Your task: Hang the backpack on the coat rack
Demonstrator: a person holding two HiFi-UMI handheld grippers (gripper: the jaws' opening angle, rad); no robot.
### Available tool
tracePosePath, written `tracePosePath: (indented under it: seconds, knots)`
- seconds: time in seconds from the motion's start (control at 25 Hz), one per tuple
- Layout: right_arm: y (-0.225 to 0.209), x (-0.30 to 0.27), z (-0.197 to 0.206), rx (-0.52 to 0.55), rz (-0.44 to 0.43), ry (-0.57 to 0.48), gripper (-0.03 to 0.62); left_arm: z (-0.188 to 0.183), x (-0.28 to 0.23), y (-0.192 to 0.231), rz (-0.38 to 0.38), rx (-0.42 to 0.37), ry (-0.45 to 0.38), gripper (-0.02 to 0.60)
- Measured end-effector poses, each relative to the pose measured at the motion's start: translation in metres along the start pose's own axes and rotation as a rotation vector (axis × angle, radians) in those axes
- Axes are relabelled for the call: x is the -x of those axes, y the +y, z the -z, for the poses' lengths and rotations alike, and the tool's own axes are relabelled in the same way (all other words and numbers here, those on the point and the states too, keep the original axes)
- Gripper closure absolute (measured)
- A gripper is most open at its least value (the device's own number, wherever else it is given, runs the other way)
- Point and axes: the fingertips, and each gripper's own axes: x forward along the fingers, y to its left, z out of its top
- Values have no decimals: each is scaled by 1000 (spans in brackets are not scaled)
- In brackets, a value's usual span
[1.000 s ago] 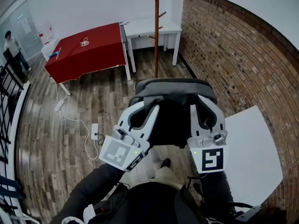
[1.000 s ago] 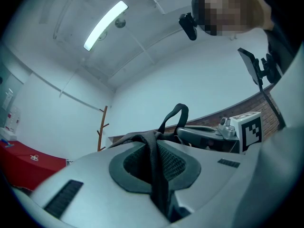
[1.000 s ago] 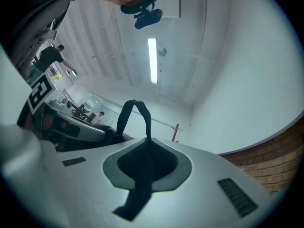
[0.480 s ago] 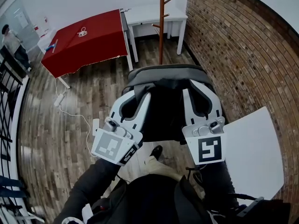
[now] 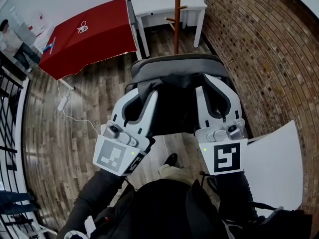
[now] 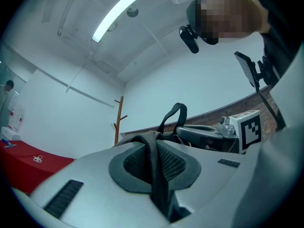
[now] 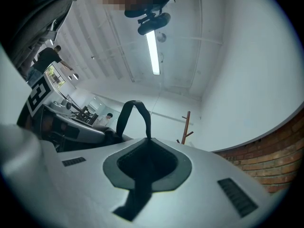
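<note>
Wood floor (image 5: 65, 133) runs to the far end of the room, with a brick wall (image 5: 269, 49) along the right. A red-draped desk (image 5: 89, 34) sits far left and a white desk (image 5: 159, 4) just right of it. The coat rack (image 5: 177, 14), a wooden pole with upslanting pegs, stands at far centre in front of the white desk, well apart from the person. The backpack (image 5: 174, 71), dark with a grey top panel, is carried in the air between the two grippers, near the person and in line with the rack, not yet on it. Judged step: the approach, with hanging not begun. Both arms, in dark sleeves, reach forward side by side. The left gripper (image 5: 143, 94) and right gripper (image 5: 215, 86) point ahead and slightly upward, marker cubes toward the person. In the left gripper view the fingers (image 6: 95, 184) are clenched on the left strap (image 6: 154, 170), black webbing running down through their gap. In the right gripper view the fingers are likewise clamped on the right strap (image 7: 142, 179). The top loop (image 7: 134, 109) stands free and upright above the pack between the grippers. Next move likely calls for closing on the rack, lifting the pack until that loop clears a peg tip, then lowering it over the peg. The grip should probably hold until the peg takes the weight.
</note>
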Motion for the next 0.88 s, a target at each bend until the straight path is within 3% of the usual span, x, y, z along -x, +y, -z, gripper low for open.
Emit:
tracePosePath:
  seconds: [0.12,0.28,0.44,0.88]
  knots:
    - [-8,-29,14,-7,-3,-8,576,7,-23,24,-11,32,14,537]
    - [-20,-62,28,8,-15,-15,576,14,-50,53,-15,-5,3,537]
    - [-23,-82,46,-16,-8,16,576,24,-62,70,-10,7,21,537]
    - [-25,-138,75,26,49,56,576,43,-100,125,65,48,-9,537]
